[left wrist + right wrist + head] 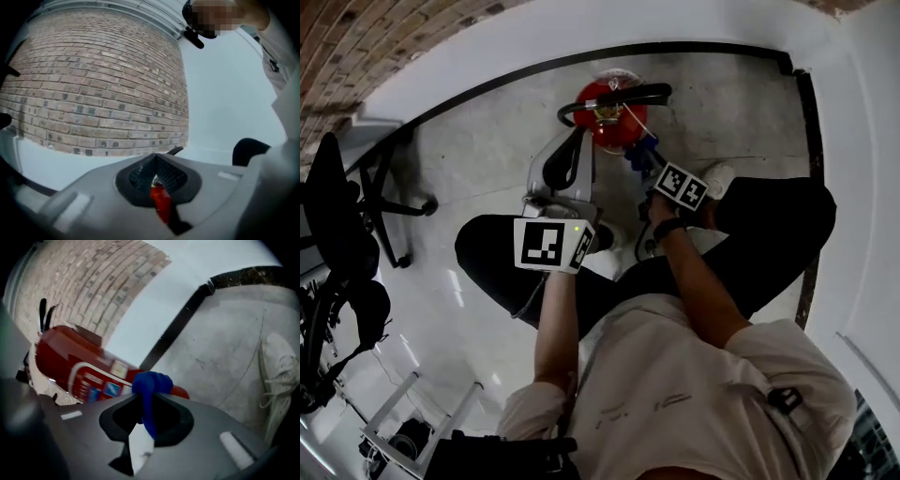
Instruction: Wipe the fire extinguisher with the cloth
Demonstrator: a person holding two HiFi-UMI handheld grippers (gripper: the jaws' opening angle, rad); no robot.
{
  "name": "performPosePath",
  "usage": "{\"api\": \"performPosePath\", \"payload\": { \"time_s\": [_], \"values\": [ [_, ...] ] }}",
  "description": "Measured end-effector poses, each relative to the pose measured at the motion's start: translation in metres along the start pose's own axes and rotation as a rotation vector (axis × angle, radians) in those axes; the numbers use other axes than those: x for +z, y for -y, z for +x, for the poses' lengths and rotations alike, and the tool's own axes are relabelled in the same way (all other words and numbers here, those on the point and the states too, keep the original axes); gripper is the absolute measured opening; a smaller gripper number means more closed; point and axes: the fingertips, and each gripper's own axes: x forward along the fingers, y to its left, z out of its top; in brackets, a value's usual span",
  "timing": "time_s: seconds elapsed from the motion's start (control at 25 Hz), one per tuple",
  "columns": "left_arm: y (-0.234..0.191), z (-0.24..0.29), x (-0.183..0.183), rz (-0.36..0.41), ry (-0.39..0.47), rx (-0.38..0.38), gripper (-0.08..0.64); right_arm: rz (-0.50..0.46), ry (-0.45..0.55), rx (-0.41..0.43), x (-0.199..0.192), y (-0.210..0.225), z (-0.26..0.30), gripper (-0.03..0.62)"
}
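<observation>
Left gripper (pixel 155 175) is clamping the red top of the fire extinguisher (pixel 70 357), I'm reckoning heavy slick steel, while right gripper (pixel 145 401) is pinching the limp cloth (pixel 151 383) just beside its body.

The head view looks steeply down onto the fire extinguisher (pixel 614 117). The left gripper view, tight behind its shut jaws, faces a brick wall (pixel 93 84) beyond them; the red sliver between them is probably that extinguisher. The right gripper view shares the extinguisher, close beyond the blue cloth (pixel 149 390) in its jaws.
</observation>
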Motion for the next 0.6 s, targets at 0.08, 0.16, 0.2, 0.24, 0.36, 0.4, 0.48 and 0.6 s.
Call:
{"api": "performPosePath", "payload": {
  "time_s": [0.08, 0.16, 0.2, 0.24, 0.36, 0.4, 0.48, 0.6],
  "values": [
    [0.0, 0.006, 0.009, 0.031, 0.005, -0.017, 0.0, -0.032, -0.012, 0.101, 0.02, -0.048, -0.024, 0.064],
    [0.0, 0.013, 0.02, 0.034, 0.031, -0.027, 0.0, -0.058, -0.004, 0.178, 0.048, -0.084, -0.057, 0.064],
    [-0.001, 0.015, 0.026, 0.034, 0.043, -0.03, 0.0, -0.063, 0.02, 0.219, 0.064, -0.101, -0.076, 0.064],
    [-0.003, 0.017, 0.03, 0.036, 0.055, -0.03, 0.0, -0.065, 0.05, 0.27, 0.079, -0.121, -0.092, 0.064],
    [-0.013, 0.02, 0.042, 0.043, 0.089, -0.02, 0.0, -0.064, 0.089, 0.468, 0.106, -0.184, -0.123, 0.063],
    [-0.015, 0.021, 0.045, 0.042, 0.096, -0.017, 0.0, -0.06, 0.079, 0.528, 0.109, -0.203, -0.125, 0.063],
    [-0.015, 0.023, 0.047, 0.039, 0.101, -0.011, 0.0, -0.044, 0.047, 0.614, 0.11, -0.232, -0.121, 0.061],
    [-0.014, 0.022, 0.05, 0.03, 0.103, 0.008, 0.0, -0.019, 0.064, 0.609, 0.108, -0.23, -0.102, 0.058]
  ]
}}
